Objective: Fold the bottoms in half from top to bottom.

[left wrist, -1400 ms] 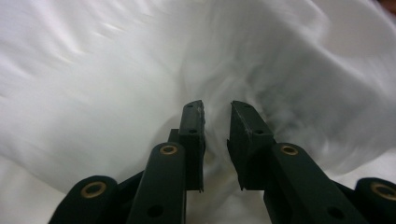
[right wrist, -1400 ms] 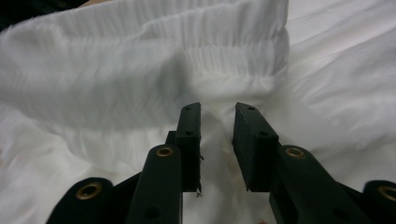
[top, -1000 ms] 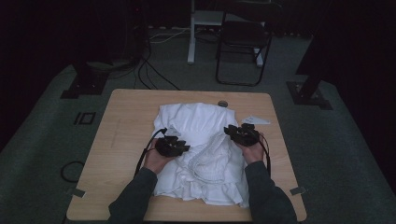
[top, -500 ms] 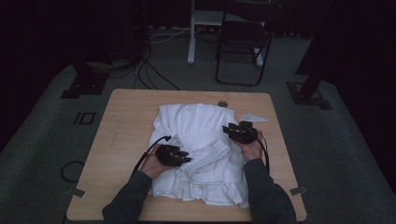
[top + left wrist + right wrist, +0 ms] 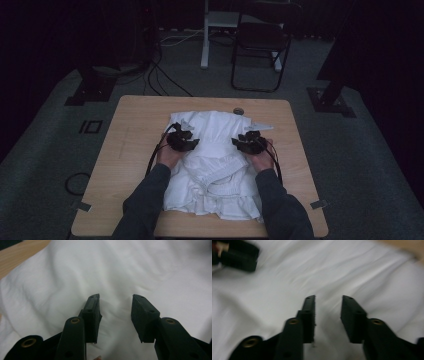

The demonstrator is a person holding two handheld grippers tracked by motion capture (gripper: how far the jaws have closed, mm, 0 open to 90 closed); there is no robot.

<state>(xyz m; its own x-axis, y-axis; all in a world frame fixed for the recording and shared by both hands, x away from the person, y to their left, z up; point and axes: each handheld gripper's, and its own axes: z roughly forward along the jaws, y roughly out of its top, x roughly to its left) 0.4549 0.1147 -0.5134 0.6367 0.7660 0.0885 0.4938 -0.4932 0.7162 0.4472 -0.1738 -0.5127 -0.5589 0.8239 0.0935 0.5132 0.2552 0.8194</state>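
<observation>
White garment lies on the table beneath both grippers. The left gripper and right gripper, jaws just opening, hold nothing. Likely between folds; next needs a fresh edge grip.

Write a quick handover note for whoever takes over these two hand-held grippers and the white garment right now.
Left hand-held gripper: jaws apart and just opening, nothing between them, over the garment's left side.
Right hand-held gripper: jaws apart and just opening, nothing gripped, over the garment's right side.
White garment: bunched and partly folded in the middle of the wooden table, its lower edge near the person's side. A small round object lies at the table's far edge.
Done: cloth gathered in, both grips let go.
Left: likely regrip and finish folding and smoothing.
</observation>
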